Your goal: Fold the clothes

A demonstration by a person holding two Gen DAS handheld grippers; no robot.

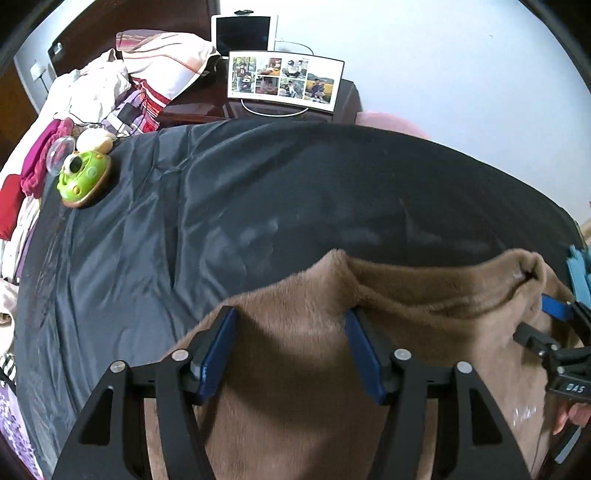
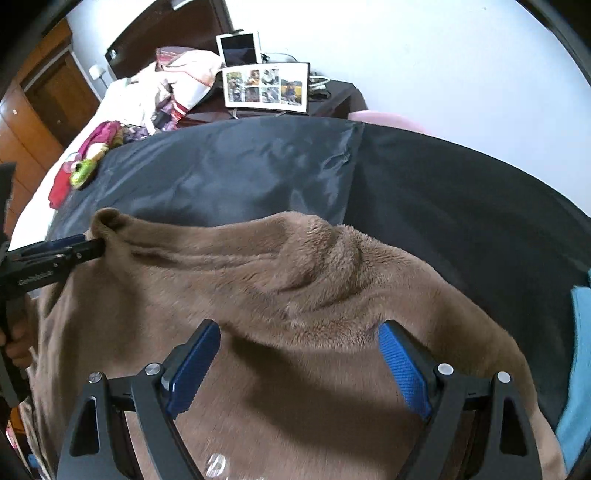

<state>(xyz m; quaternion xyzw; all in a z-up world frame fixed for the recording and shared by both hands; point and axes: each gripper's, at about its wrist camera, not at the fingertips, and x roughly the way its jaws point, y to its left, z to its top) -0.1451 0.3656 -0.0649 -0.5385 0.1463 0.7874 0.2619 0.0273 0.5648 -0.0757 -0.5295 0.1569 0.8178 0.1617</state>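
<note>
A brown fleece garment lies on a dark sheet spread over the bed. Its far edge is folded into a thick ridge. My left gripper hovers over the garment's left part, its blue pads wide apart and pressing on nothing. In the right wrist view the left gripper shows at the fleece's far-left corner. My right gripper stands open over the right part, with only fleece below. It also shows at the right edge of the left wrist view, right gripper.
A green toy sits on the sheet's far left. Behind it are piled clothes and a pillow. A photo board and a tablet stand on a dark nightstand. A light blue cloth lies at the right edge.
</note>
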